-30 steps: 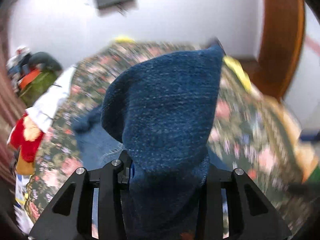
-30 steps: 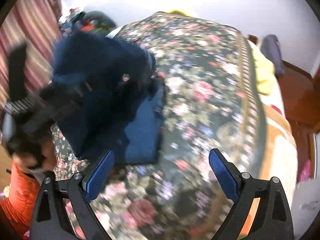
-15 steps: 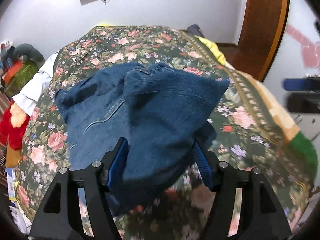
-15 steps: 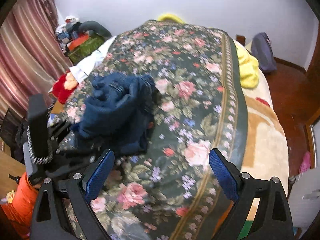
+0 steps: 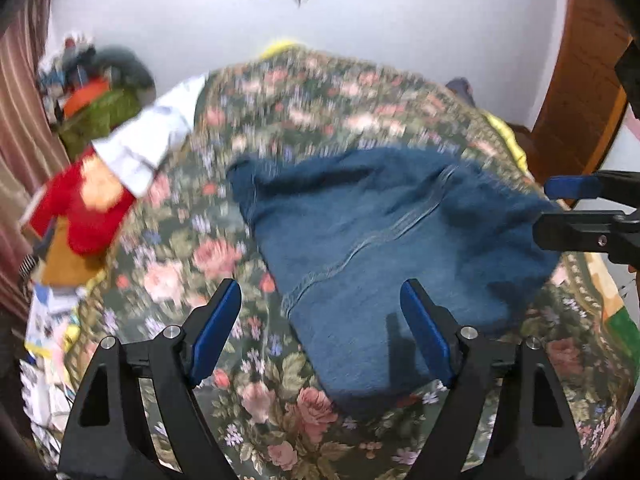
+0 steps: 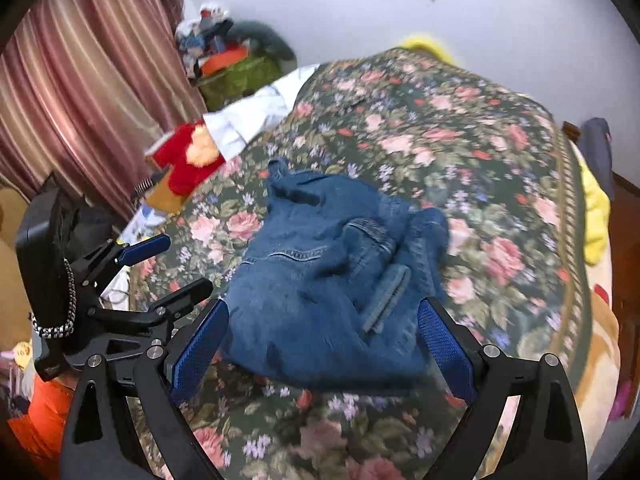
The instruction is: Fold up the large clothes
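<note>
A: Start at the left edge. What is over there?

B: A striped curtain hangs along the left wall. In front of it sits a heap of bags and toys, and lower down a red stuffed toy lies against a white pillow at the edge of the bed.

A: And the bed itself?

B: It is covered by a dark green flowered bedspread. The jeans lie on it in a loose, partly folded bundle, a back pocket and a seam facing up, nearer the left half of the spread than the right.

A: Where is the left gripper?

B: The left gripper hangs above the near end of the jeans. Its jaws have just been opening, and now they stand wide apart with nothing pressed between the blue pads; the denim lies on the bed below them.

A: The right one?

B: The right gripper is also spread wide, over the near edge of the same bundle, gripping nothing. Whether either tool brushes the cloth I cannot tell, since both views are blurred.

A: Further right?

B: A yellow cloth hangs over the right side of the bed, a dark bag sits beyond it, and wooden furniture stands by the wall.
</note>
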